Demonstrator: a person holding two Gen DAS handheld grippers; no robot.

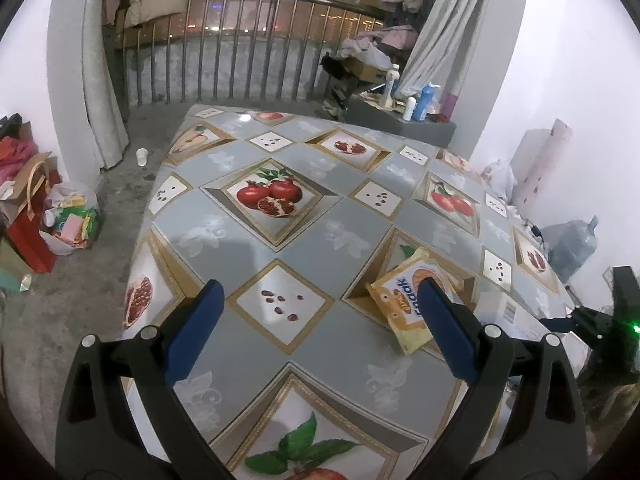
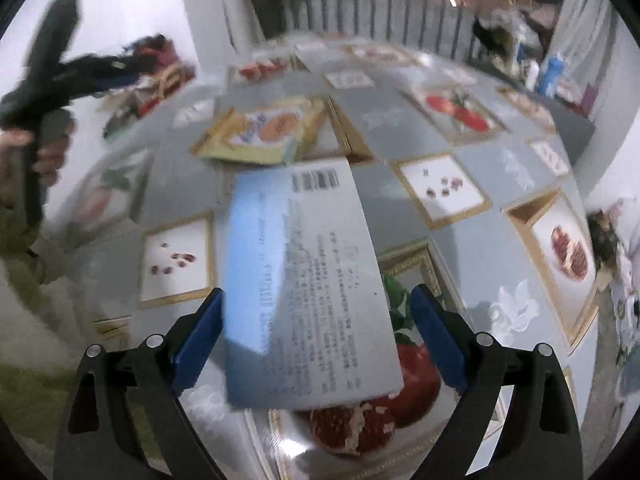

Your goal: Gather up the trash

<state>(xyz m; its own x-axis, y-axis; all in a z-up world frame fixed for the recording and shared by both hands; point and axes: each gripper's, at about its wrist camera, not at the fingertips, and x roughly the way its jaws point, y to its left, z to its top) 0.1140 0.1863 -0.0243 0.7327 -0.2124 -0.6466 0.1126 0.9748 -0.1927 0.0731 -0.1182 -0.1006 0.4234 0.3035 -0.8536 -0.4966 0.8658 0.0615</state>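
A yellow snack packet (image 1: 404,304) lies on the fruit-patterned table (image 1: 304,240), partly behind the right finger of my left gripper (image 1: 320,320), which is open and empty above the table. A white box with printed text and a barcode (image 2: 308,280) lies flat between the wide-open fingers of my right gripper (image 2: 318,320); the left blue pad (image 2: 200,336) is at its edge. The same packet (image 2: 264,132) lies just beyond the box. The box's corner (image 1: 504,312) and the right gripper's body (image 1: 592,320) show at the right in the left wrist view.
Bags of rubbish and paper bags (image 1: 44,216) stand on the floor left of the table. A paper cup (image 1: 142,157) sits on the floor. Bottles (image 1: 416,100) stand on a grey ledge at the back right. A water jug (image 1: 572,248) stands at the right.
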